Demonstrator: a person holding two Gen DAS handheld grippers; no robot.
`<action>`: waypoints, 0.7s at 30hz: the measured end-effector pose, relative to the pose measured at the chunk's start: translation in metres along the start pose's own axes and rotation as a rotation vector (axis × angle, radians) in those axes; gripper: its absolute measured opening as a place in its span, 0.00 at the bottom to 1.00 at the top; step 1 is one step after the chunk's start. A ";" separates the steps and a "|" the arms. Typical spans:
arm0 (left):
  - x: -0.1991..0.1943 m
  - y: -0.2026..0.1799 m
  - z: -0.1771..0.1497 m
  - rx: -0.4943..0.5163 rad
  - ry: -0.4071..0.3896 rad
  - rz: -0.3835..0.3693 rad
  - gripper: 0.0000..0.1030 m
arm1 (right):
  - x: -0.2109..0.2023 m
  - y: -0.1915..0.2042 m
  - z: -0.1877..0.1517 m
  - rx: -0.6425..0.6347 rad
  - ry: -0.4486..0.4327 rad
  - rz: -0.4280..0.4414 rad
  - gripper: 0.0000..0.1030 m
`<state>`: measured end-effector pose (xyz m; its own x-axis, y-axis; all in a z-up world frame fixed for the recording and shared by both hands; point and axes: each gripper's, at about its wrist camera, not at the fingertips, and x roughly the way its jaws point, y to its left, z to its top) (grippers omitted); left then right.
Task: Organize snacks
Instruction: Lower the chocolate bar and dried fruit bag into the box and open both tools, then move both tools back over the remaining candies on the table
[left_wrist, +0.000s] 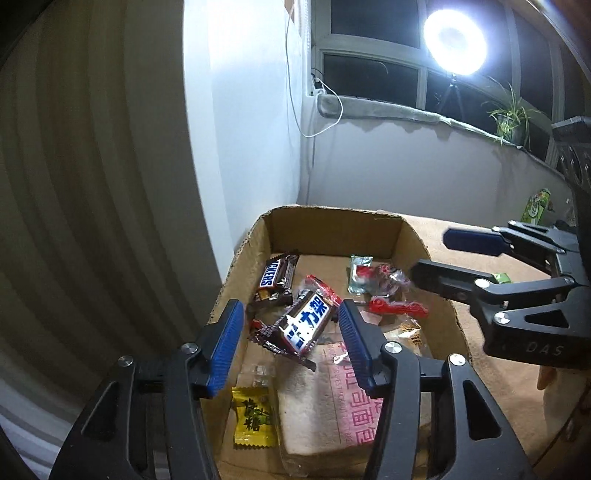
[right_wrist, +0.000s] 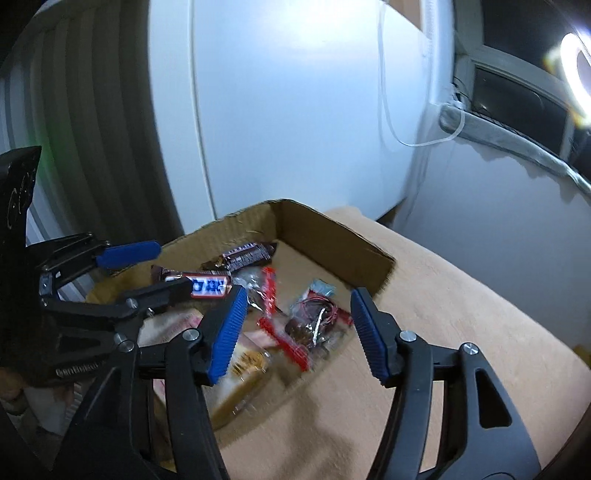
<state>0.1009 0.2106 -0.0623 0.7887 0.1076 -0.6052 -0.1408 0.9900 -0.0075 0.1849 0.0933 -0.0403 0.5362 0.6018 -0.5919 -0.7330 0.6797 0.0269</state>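
Note:
An open cardboard box (left_wrist: 332, 212) (right_wrist: 332, 229) stands on a tan-covered table and holds mixed snacks. My left gripper (left_wrist: 291, 314) hovers over its near left part, open. A tilted Snickers bar (left_wrist: 303, 325) (right_wrist: 208, 286) lies between its blue pads, with a gap to the left pad (left_wrist: 225, 347). In the box lie another Snickers bar (left_wrist: 275, 277), a yellow candy (left_wrist: 253, 421), a bread pack with pink print (left_wrist: 332, 398) and red-edged clear packets (left_wrist: 395, 306) (right_wrist: 314, 321). My right gripper (right_wrist: 298, 295) (left_wrist: 432, 254) is open over the box's right side, above those packets, holding nothing.
The tan table cover (right_wrist: 461, 314) stretches right of the box. A green packet (left_wrist: 535, 206) lies at its far right. A white wall and a ribbed curtain rise close behind and left of the box. A ring light (left_wrist: 454, 42) and a plant (left_wrist: 511, 118) are by the window.

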 end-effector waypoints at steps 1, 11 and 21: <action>-0.002 0.000 0.000 0.000 -0.001 0.001 0.51 | -0.004 -0.001 -0.003 0.008 0.002 -0.007 0.59; -0.041 -0.013 0.003 0.014 -0.055 0.014 0.56 | -0.052 -0.003 -0.015 0.025 -0.032 -0.042 0.64; -0.065 -0.002 -0.031 -0.046 -0.014 0.051 0.61 | -0.094 -0.002 -0.071 0.064 0.020 -0.069 0.67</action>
<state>0.0319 0.1993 -0.0475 0.7882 0.1598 -0.5944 -0.2085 0.9779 -0.0135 0.1064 0.0052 -0.0421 0.5757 0.5444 -0.6101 -0.6659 0.7451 0.0364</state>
